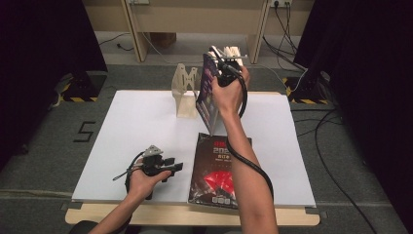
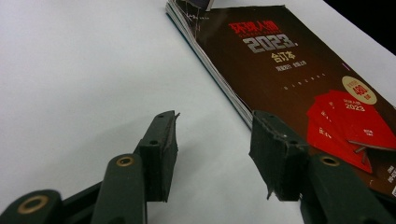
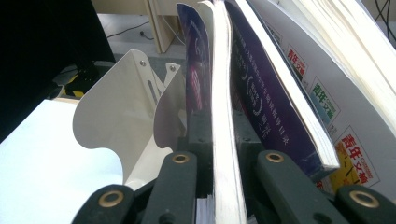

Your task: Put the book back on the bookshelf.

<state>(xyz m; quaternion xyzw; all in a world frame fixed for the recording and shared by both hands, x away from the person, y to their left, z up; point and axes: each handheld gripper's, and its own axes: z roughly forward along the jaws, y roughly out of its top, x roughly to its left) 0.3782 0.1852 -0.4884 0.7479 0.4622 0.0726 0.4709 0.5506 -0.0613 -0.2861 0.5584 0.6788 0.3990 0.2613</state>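
The right claw [image 1: 221, 66] pinches a magazine [image 1: 207, 95] upright to slot it into the stand [image 1: 185, 92]; the left claw [image 1: 170, 168] rests wide and idle on the surface [image 1: 136, 126].

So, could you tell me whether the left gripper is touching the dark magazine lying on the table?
Apart: the left gripper view shows the left gripper with open jaws, white table visible between them and the magazine.

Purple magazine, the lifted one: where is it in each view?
High view: purple magazine upper centre, clamped in the right gripper.
Left gripper view: what looks like its lower corner, at the top edge.
Right gripper view: centre, upright between the jaws.
Shared landmark: white tabletop.
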